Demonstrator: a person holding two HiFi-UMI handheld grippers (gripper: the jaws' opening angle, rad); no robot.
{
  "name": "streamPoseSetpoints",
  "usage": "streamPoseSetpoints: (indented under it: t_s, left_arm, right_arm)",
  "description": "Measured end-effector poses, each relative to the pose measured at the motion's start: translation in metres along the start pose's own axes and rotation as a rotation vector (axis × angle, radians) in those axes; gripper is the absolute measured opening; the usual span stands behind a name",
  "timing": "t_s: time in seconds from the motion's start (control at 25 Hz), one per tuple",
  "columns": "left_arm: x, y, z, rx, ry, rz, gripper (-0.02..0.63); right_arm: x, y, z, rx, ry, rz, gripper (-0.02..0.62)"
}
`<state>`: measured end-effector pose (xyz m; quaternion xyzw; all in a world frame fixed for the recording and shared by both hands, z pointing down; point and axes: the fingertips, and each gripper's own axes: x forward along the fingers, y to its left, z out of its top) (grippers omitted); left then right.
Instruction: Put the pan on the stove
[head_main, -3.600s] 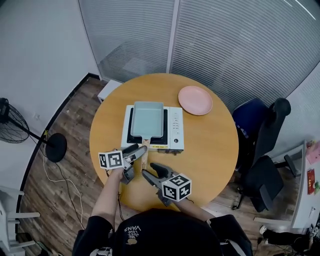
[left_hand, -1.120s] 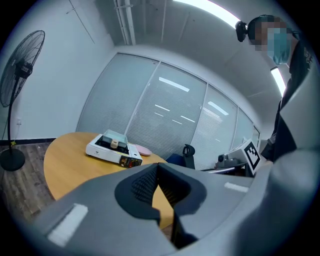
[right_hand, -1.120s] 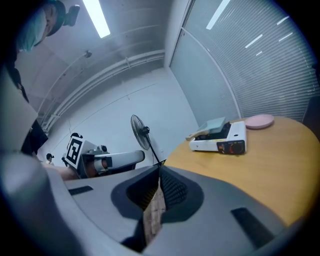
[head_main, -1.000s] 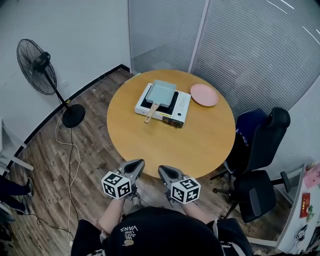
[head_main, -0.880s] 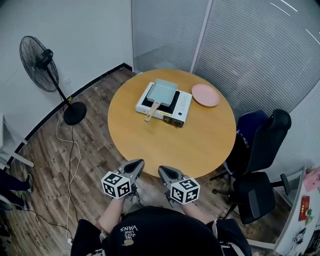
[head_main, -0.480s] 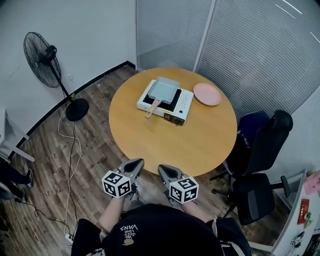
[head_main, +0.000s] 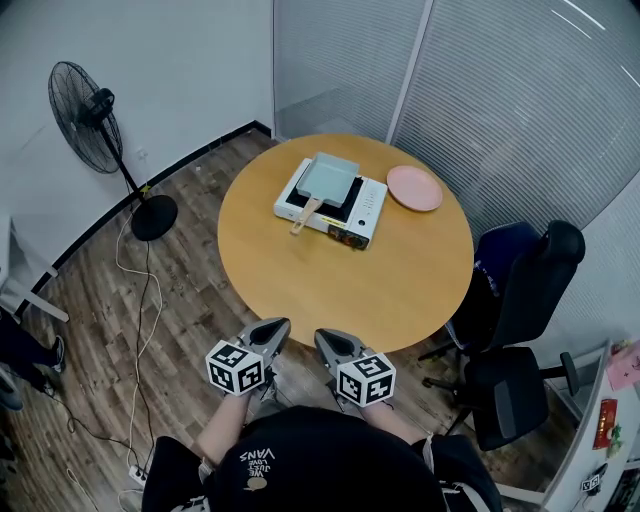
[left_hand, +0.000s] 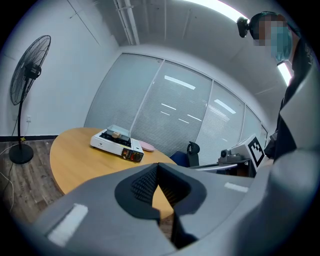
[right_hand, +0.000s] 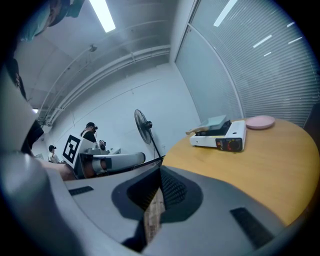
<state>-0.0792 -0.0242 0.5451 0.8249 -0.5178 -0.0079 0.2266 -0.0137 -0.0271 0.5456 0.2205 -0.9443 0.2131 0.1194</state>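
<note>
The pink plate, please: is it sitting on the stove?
No, the pink plate lies on the table beside the stove.

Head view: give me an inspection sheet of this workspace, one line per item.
Surface: round wooden table, no spills seen.
Job's things: pale green rectangular pan, wooden handle, sits on white portable stove.
Clutter: round pink plate beside stove.
Grippers: left tool and right tool shut, empty, short of the table's near edge.
Cables: black cable trails over wooden floor, left.
Surroundings: black standing fan, dark office chairs, glass partition.
</note>
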Motion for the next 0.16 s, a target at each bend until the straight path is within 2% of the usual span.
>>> streamPoseSetpoints:
  t_s: [0.16]
  left_arm:
    - [0.0003, 0.0020, -0.0022, 0.006, 0.012, -0.001, 0.010]
  right_arm:
    - [0.0029, 0.0003, -0.0001, -0.003, 0.001, -0.002, 0.014]
